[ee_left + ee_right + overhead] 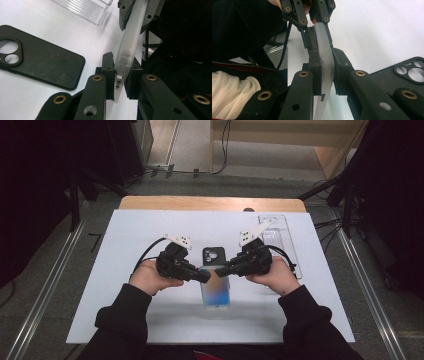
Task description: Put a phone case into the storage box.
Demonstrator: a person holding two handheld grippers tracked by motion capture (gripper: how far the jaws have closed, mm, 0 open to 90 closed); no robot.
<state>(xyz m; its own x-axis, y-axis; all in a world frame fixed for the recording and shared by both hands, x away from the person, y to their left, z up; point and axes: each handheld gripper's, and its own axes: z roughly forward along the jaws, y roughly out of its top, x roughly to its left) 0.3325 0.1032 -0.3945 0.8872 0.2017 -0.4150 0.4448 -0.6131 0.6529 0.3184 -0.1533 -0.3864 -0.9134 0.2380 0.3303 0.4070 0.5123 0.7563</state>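
Translucent phone case (216, 290) – clamped at opposite edges by left tool (204, 276) and right tool (223, 270).

A white sheet (150, 310) covers nearly the whole table (210, 203), leaving a strip of light wood bare along the far edge, at upper centre of the high view. A black phone case (213, 256) lies flat on the sheet at centre frame, its camera cut-outs toward the far edge. A clear ribbed plastic tray (278, 237) lies on the sheet at right of centre, reaching toward the wooden strip.
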